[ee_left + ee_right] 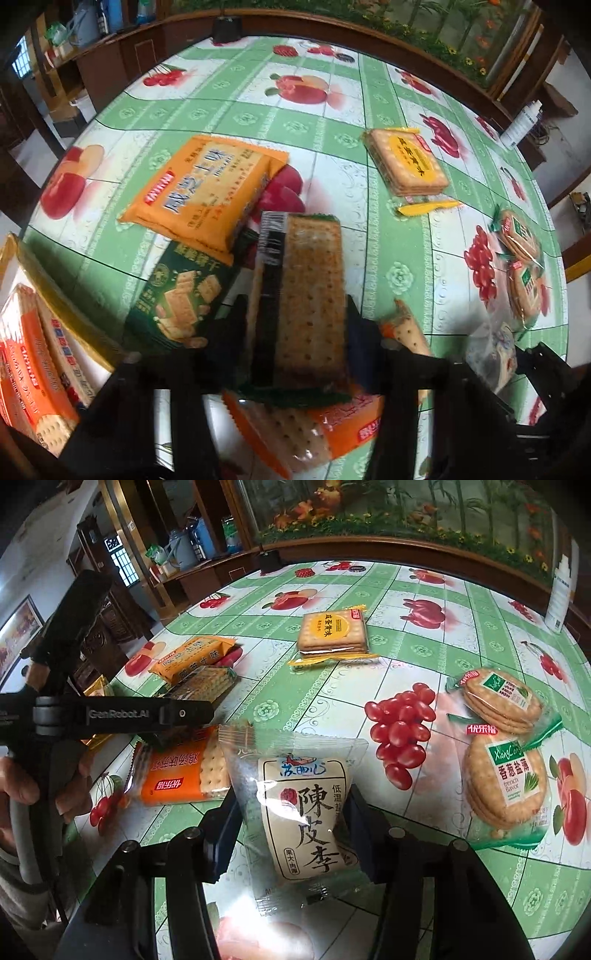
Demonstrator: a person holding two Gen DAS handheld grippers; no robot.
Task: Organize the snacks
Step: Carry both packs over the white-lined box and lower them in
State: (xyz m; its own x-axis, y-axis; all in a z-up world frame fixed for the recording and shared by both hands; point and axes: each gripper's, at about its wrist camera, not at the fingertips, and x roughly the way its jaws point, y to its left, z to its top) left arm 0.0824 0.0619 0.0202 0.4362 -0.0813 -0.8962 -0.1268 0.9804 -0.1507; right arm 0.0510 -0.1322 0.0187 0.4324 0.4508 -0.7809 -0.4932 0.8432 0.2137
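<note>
Left wrist view: the left gripper [295,325] is seen clenched on a clear-wrapped cracker pack [308,295], which is pinched between both fingers and held tilted above the table. Directly beneath it an orange cracker pack [314,432] is laid on the fruit-print tablecloth [258,118]. Beyond the fingertips a dark green cracker pack [181,299] is partly overlapped by an orange-yellow cracker pack [207,188]. At the left edge a gold-rimmed box [48,295] is shown holding further cracker packs stood on edge. Farther right a yellow square-cracker pack [406,162] lies apart from the rest. Right wrist view: the right gripper [295,819] is seen closed on a clear plum-candy packet [299,812], whose sides are squeezed inward by the two pads. To its right two round-cracker packs [506,775] are placed touching one another, one nearer and one farther. To its left the orange cracker pack [181,771] is lying flat, just beside the packet. The left gripper's black body [110,716] crosses the left of this view, gripped by a hand [22,782]. A white bottle [561,594] stands upright near the far right table edge.
</note>
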